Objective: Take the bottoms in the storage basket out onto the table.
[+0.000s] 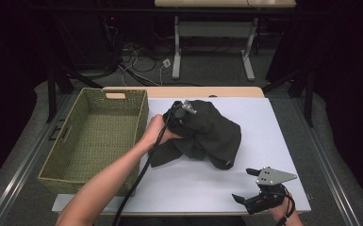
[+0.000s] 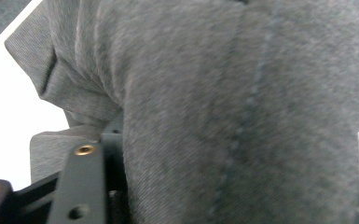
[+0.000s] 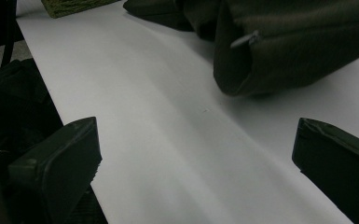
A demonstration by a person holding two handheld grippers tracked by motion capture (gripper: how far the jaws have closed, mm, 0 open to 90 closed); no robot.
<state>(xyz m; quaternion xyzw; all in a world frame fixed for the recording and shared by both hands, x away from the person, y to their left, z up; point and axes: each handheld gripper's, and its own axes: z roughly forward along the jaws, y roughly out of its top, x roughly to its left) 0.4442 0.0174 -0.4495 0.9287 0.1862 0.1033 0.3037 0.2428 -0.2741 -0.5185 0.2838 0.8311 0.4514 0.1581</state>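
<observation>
- Dark garment [image 1: 207, 134] lies crumpled mid-table on the white table top [image 1: 264, 141], just right of the woven basket [image 1: 92, 136]. Looks like a jacket or similar; the right gripper view shows a zipper pull [image 3: 245, 39] near its closest fold.
- Left gripper [image 1: 181, 113] is on top of the heap at its left-rear edge, w/ the hand pressed against the fabric. In the left gripper view grey knit cloth [image 2: 242, 116] runs down between the jaws, partly spread. Can't tell if the pads actually pinch it, so hold vs. release is unclear.
- Right gripper [image 1: 250, 186] rests at the table's near right edge, well apart from the garment. Jaws stand wide w/ nothing between them, as the right gripper view shows.
- Handling, as I judge it: soft, limp, light. No stiffness, so it'll sag and trail from any single grip pt, and loose folds can drag on the table or catch the basket rim.
- Not fragile, not slippery; the knit should give the pads decent friction.
- Best hold: a thick fold or seam, e.g. the bunched ridge under the left gripper, not a single thin layer that could slide out.
- Two-pt hold (left on the rear fold, right on the near fold by the zipper) would prob. keep it bundled for a lift toward the basket.
</observation>
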